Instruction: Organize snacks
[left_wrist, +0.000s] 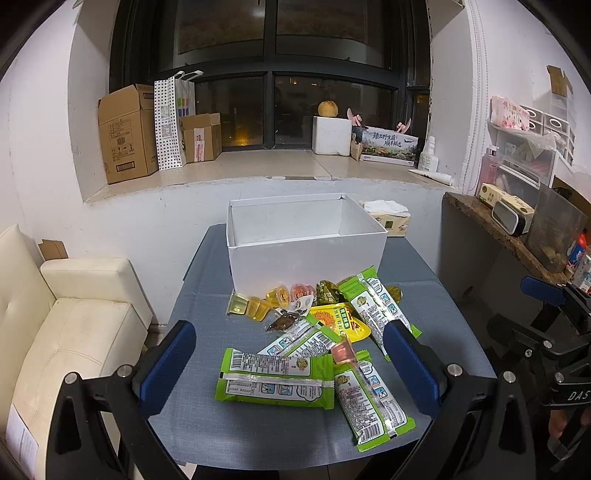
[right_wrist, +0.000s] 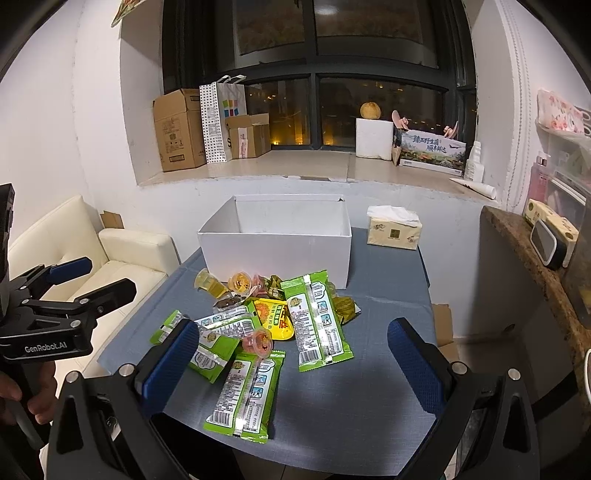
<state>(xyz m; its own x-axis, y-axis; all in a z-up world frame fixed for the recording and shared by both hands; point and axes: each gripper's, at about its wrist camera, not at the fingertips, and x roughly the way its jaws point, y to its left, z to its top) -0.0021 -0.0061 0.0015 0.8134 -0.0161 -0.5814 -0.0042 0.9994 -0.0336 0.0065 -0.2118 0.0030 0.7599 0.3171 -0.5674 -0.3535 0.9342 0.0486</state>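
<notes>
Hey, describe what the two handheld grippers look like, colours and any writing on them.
Both are black metal frames with silver bolts and two fingers faced with textured blue pads. The left gripper carries white "GenRobot.AI" lettering on its body. The right gripper shows white letters "DAS", cut off at the frame edge.

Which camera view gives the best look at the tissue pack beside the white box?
The right wrist view: the tissue pack stands whole and unblocked on the table, right of the white box, apart from it. In the left wrist view the pack sits behind the box's right corner, which hides its lower left part.
</notes>
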